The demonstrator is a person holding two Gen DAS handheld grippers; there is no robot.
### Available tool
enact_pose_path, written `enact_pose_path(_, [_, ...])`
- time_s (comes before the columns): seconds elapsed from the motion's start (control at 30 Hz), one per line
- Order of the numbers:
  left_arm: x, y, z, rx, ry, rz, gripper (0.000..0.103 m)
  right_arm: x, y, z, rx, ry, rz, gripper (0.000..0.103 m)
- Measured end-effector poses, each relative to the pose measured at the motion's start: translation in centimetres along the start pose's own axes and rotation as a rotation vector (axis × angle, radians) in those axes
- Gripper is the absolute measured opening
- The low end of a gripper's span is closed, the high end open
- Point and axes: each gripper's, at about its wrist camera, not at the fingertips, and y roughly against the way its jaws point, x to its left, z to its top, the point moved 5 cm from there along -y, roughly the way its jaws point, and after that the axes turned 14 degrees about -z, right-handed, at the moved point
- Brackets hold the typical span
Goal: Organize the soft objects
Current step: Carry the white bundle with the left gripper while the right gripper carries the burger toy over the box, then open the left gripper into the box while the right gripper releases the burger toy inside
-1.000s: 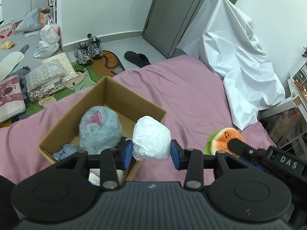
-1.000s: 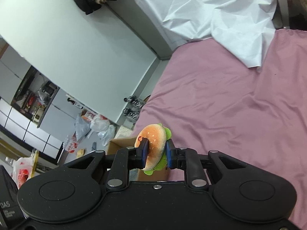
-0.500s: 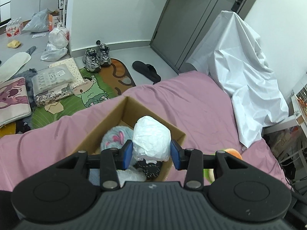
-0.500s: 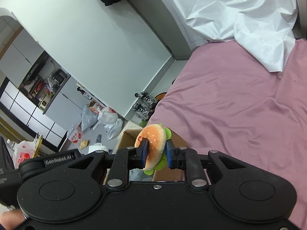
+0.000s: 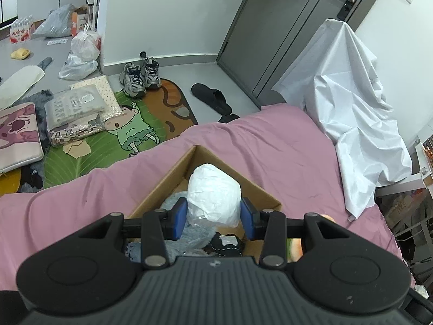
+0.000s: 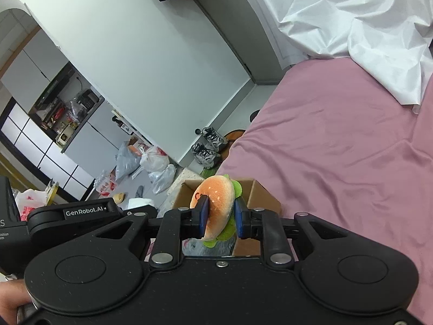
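My left gripper (image 5: pixel 213 218) is shut on a white crinkled soft bundle (image 5: pixel 213 196) and holds it over the open cardboard box (image 5: pixel 173 173) on the pink bed. A grey-blue fluffy toy (image 5: pixel 194 237) and a dark item (image 5: pixel 226 243) lie inside the box. My right gripper (image 6: pixel 219 216) is shut on an orange and green burger plush (image 6: pixel 216 203), held above the same box (image 6: pixel 259 192). The burger plush also peeks out at the left wrist view's lower right (image 5: pixel 295 246).
The pink bed sheet (image 5: pixel 270 149) spreads around the box. A white sheet (image 5: pixel 351 103) drapes over furniture at the right. Shoes (image 5: pixel 140 77), a slipper (image 5: pixel 211 98), a cartoon mat (image 5: pixel 130 130) and bags (image 5: pixel 81 54) lie on the floor beyond the bed.
Both grippers have moved over the box with their loads. The left one now hangs above the box's inside; the right one has come in beside it.
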Motion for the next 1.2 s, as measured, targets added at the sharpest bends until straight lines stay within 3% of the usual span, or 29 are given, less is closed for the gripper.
enact_pose_path(0.3, [1.4, -0.6, 1.4, 0.02, 0.009, -0.006, 0.041, 1.7, -1.7, 0.2, -0.007, 0.003, -0.012, 0.021])
enact_pose_path(0.47, [1.6, -1.4, 2.2, 0.033, 0.013, -0.009, 0.041, 2.1, -2.5, 0.3, 0.014, 0.007, -0.031, 0.044])
enact_pose_path(0.7, [1.1, -3.0, 2.7, 0.066, -0.002, -0.023, 0.041, 1.0, -3.1, 0.8, 0.044, -0.021, -0.101, 0.059])
enact_pose_path(0.87, [0.6, -4.2, 2.5, 0.096, -0.015, -0.03, 0.041, 0.4, -2.7, 1.1, 0.025, -0.013, -0.158, 0.078])
enact_pose_path(1.03, [-0.7, -5.2, 2.0, 0.117, -0.035, -0.05, 0.041, -0.5, -3.0, 1.2, 0.027, -0.022, -0.203, 0.083])
enact_pose_path(1.2, [-1.7, -5.8, 1.6, 0.132, -0.053, -0.039, 0.056, -1.4, -3.1, 1.2, 0.038, -0.046, -0.23, 0.086])
